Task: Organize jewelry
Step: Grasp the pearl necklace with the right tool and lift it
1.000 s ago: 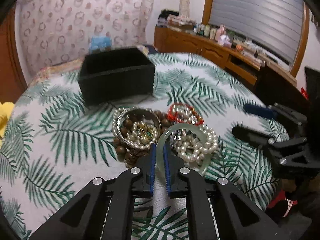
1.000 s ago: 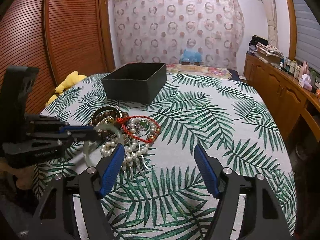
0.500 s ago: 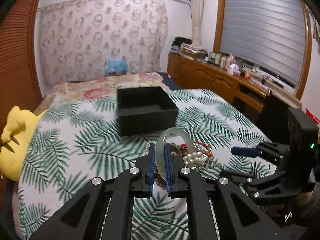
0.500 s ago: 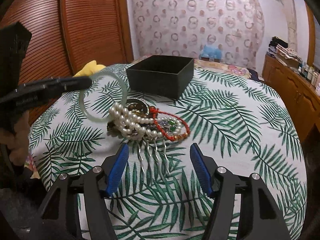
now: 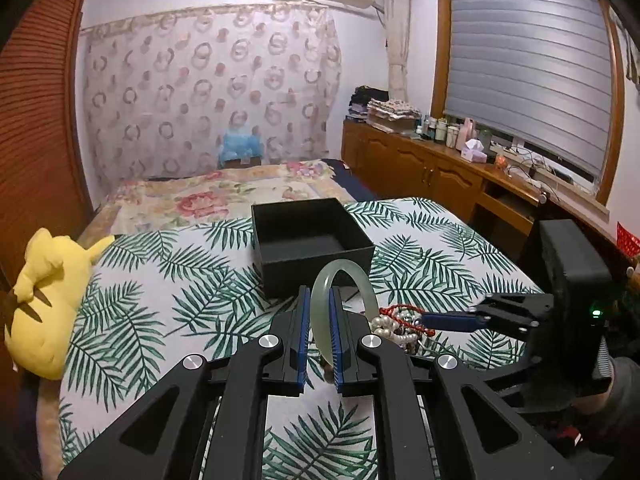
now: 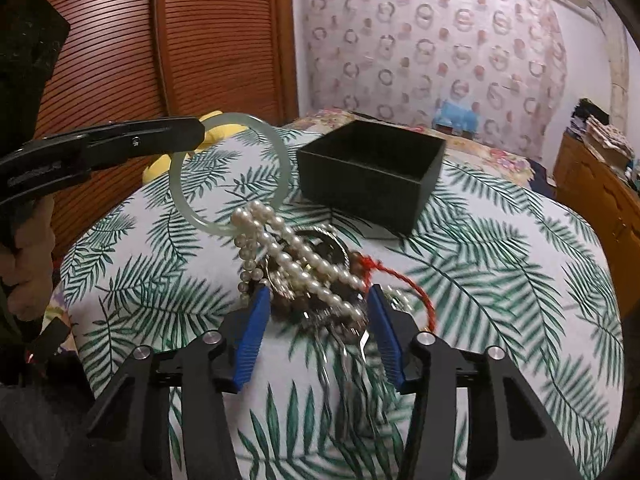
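The left gripper (image 5: 319, 330) clamps the pale green bangle (image 5: 344, 292), lifted clear of the bed. The right gripper (image 6: 314, 334), jaws just closing, straddles the tangled pile (image 6: 304, 276) without visibly pinching it. A pearl strand (image 6: 256, 220) snags the bangle. At twelve o'clock the black box (image 5: 312, 240) sits empty: nothing stored yet.
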`<act>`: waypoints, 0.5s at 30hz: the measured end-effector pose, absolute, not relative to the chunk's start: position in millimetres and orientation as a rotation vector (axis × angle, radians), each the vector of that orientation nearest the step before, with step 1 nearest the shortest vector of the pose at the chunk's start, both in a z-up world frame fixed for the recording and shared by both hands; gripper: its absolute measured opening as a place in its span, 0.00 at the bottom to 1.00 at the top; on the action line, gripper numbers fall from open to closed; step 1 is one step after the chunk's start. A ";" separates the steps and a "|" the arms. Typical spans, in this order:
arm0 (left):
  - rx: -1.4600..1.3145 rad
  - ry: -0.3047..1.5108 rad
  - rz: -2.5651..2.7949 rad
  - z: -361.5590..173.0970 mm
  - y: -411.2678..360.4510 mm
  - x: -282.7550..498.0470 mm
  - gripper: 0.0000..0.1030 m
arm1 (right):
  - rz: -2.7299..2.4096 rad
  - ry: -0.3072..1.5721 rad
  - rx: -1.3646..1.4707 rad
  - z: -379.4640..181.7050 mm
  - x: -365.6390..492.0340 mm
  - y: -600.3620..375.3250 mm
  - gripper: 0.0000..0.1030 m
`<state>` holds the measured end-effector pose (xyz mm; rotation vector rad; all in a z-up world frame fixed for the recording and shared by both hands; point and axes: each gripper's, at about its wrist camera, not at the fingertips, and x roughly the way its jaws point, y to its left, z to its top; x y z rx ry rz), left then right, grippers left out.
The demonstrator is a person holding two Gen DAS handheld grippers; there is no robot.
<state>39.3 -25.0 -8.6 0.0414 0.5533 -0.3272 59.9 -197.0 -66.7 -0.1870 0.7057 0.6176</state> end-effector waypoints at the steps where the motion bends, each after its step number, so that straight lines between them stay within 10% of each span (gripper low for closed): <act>1: 0.041 0.552 -0.328 -8.0 -25.0 39.8 0.08 | 0.621 0.711 -0.198 -67.7 63.6 -192.3 0.47; 9: 0.037 0.544 -0.319 -4.8 -19.9 41.2 0.08 | 0.594 0.698 -0.247 -61.7 78.6 -178.4 0.10; 15: 0.035 0.531 -0.293 0.3 -7.1 43.9 0.08 | 0.606 0.644 -0.203 -32.8 84.5 -192.4 0.09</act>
